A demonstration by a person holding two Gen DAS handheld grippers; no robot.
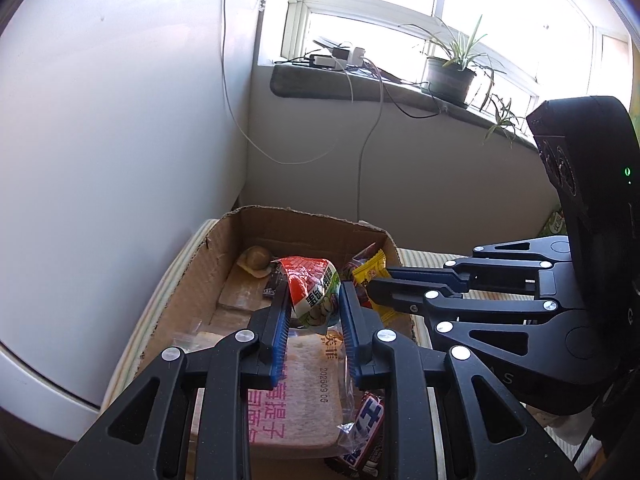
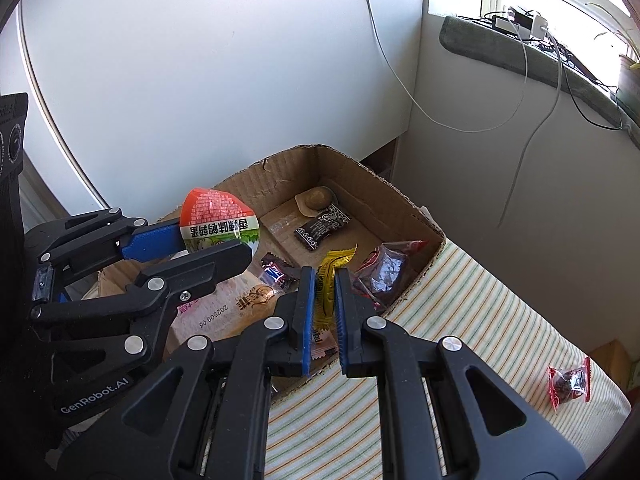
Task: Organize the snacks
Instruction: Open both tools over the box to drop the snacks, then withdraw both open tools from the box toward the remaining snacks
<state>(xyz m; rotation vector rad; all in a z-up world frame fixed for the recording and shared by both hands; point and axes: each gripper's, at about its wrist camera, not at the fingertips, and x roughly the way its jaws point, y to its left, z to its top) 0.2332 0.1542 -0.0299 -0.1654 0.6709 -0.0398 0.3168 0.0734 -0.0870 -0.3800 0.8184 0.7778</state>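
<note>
A cardboard box (image 2: 400,208) sits on a striped cloth (image 2: 460,320) in the corner below a window, already holding several snacks: a brown round treat (image 2: 316,199) at the far end, a black sachet (image 2: 323,227) beside it, a dark red packet (image 2: 386,270) against the right wall, a bread slice pack (image 1: 296,392) flat on the floor of the box and a small chocolate bar (image 1: 366,428) at its edge. The left gripper (image 1: 314,304) reaches over the box with its blue pads clamped on a red-and-green pouch (image 1: 314,292), held above the bread. The right gripper (image 2: 323,300) comes in from the right side, level with the box rim, its fingers pinched on a yellow packet (image 2: 329,276) that stands upright between them. One red-wrapped candy (image 2: 570,382) lies alone on the cloth, well apart from the box.
</note>
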